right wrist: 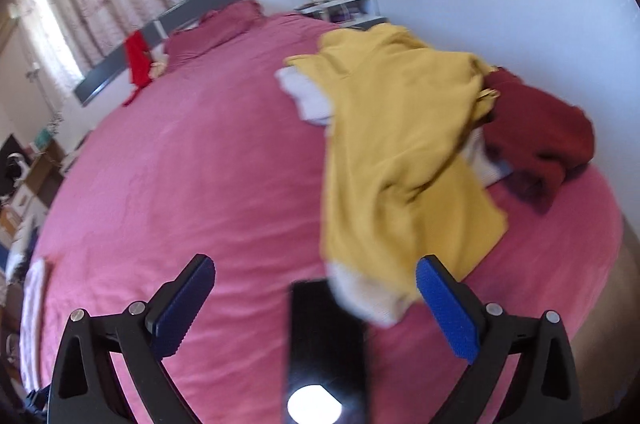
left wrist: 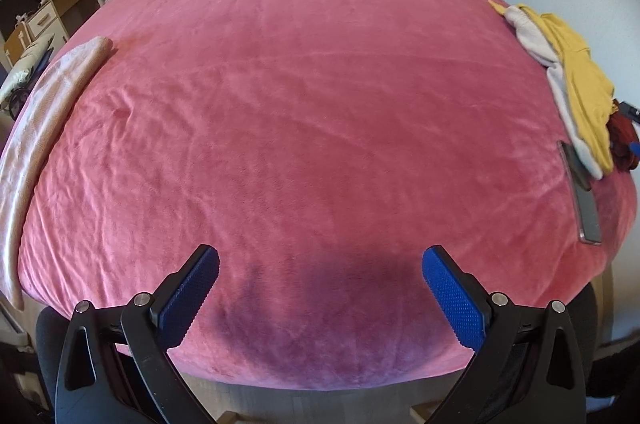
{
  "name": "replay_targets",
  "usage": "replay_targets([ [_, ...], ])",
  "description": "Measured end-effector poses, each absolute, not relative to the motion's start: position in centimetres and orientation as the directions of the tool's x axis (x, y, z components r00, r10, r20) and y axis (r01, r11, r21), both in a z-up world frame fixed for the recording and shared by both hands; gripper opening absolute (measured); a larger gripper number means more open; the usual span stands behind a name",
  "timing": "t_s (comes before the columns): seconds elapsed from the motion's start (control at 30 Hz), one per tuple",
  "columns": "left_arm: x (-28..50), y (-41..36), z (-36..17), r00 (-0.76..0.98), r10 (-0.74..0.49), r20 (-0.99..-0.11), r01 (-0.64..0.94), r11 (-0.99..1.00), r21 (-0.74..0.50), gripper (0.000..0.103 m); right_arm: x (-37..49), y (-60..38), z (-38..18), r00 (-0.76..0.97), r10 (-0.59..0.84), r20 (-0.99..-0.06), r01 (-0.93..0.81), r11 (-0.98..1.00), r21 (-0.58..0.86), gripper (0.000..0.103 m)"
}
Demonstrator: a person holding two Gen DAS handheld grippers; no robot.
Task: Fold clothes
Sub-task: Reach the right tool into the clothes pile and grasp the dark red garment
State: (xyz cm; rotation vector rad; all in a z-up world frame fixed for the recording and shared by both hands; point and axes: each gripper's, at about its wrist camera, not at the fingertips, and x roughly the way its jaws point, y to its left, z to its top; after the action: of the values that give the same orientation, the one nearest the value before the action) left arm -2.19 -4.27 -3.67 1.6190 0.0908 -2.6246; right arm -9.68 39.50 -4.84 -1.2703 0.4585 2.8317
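Pink bedding covered the bed; a yellow garment lay heaped at its right edge. Both tongs, left and right, gaped empty; best pinch one hem.

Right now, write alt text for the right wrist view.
The open right gripper hovers over a pink bed, facing a yellow garment heaped over white cloth beside a dark red garment. A black phone lies between its fingers.
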Motion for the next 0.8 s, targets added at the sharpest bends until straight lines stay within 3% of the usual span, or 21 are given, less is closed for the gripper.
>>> replay_targets([
  [0.13,-2.4,-4.9,-5.0,-0.411,-0.03,-0.911,0.077,-0.997,-0.002,0.103,-11.9,43.0,-4.6,-0.671,-0.013,-0.741,-0.187,-0.965,0.187,0.103],
  [0.3,-2.6,-5.6,-6.2,-0.372,-0.045,-0.927,0.088,-0.996,0.013,0.103,-14.4,48.6,-4.0,-0.612,0.271,-0.743,-0.331,-0.941,-0.071,0.103],
  [0.47,-3.1,-6.4,-6.9,-0.356,-0.033,-0.934,0.12,-0.993,-0.01,0.103,-15.6,53.0,-3.9,-0.58,0.291,-0.761,-0.391,-0.919,-0.053,0.103],
  [0.7,-3.9,-6.3,-7.8,-0.322,-0.052,-0.945,0.1,-0.995,0.02,0.103,-20.7,55.6,-6.6,-0.425,0.503,-0.753,-0.313,-0.862,-0.399,0.103],
  [0.8,-4.1,-6.5,-8.3,-0.295,-0.056,-0.954,0.106,-0.994,0.025,0.103,-21.7,57.4,-9.2,-0.376,0.396,-0.838,-0.313,-0.905,-0.287,0.102],
])
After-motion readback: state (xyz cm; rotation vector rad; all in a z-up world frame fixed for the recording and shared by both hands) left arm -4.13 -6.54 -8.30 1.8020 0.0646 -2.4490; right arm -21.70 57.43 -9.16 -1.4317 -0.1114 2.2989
